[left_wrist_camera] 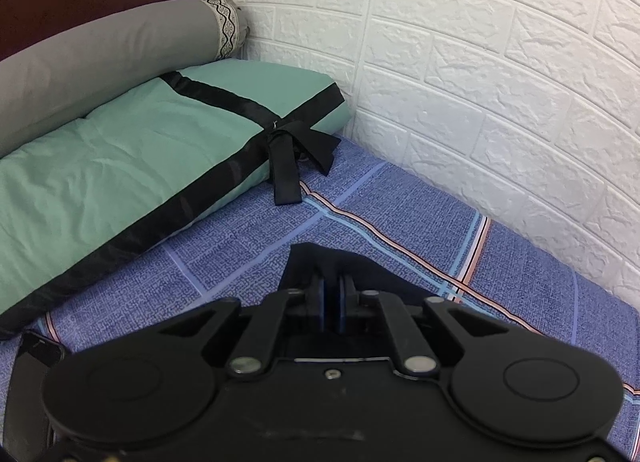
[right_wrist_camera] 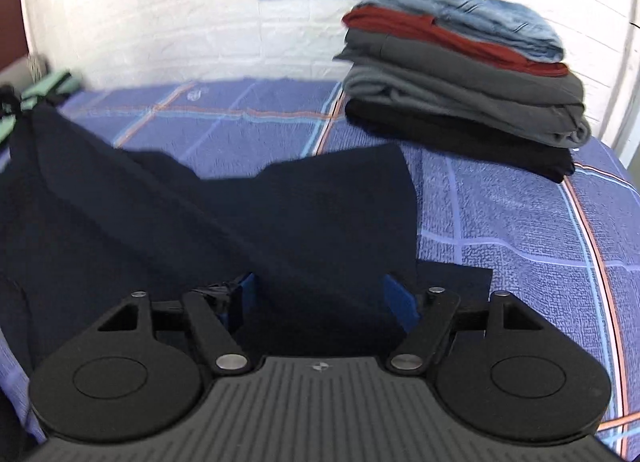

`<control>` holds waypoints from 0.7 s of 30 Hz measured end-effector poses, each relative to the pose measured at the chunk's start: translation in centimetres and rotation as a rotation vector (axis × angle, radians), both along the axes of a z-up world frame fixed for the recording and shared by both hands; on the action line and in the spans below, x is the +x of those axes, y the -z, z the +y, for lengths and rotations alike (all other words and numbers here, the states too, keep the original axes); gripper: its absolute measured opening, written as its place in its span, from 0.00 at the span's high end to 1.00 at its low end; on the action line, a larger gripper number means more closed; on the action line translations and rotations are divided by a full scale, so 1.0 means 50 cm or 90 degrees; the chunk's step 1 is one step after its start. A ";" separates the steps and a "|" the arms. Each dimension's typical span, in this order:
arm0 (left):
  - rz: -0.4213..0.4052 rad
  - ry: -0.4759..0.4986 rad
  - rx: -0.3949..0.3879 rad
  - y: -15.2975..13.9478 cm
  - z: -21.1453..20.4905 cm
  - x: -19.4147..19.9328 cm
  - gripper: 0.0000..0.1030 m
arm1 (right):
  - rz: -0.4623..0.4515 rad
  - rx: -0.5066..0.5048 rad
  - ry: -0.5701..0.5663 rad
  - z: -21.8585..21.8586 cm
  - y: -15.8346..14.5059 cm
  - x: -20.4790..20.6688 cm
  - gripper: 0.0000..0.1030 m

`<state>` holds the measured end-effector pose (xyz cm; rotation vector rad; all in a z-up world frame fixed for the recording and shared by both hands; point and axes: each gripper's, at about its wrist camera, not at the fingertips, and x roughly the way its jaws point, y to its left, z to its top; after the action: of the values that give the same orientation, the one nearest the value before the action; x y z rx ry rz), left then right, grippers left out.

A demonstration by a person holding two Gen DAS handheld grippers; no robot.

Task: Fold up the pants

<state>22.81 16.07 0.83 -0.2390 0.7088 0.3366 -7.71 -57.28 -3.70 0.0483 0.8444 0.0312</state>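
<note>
While your left claw point(left_wrist_camera: 331, 302) was clamped on a corner of the pants point(right_wrist_camera: 224, 221), your right claw point(right_wrist_camera: 320, 302) stood apart with dark cloth lying between its pads, not pinched. The pants sprawled on the bed point(right_wrist_camera: 500, 221) ahead of it, limp, light and likely to sag; an outer hem edge looked the best hold.

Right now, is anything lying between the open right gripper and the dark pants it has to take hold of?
Nothing visible does. The right gripper hangs directly over the dark pants, its fingers apart with only that cloth below. The stack of folded clothes sits off to the side on the bedsheet. The left gripper is shut on the cloth.
</note>
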 end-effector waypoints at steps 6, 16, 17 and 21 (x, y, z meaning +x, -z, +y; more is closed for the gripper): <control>-0.010 0.000 -0.002 -0.005 -0.001 -0.007 0.93 | -0.095 -0.054 0.049 0.027 -0.095 -0.038 0.98; -0.113 0.012 -0.008 -0.082 0.028 -0.083 0.96 | -0.235 -0.193 0.129 0.046 -0.336 -0.062 0.99; -0.112 0.012 -0.004 -0.080 0.028 -0.079 0.97 | -0.225 -0.202 0.134 0.044 -0.336 -0.031 0.99; -0.081 -0.029 -0.011 -0.043 0.028 -0.041 0.97 | -0.151 -0.224 0.152 0.026 -0.277 0.169 0.99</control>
<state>20.78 17.50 2.97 -0.2903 0.5815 0.3559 0.76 -55.98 10.13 -0.1823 0.5935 -0.3307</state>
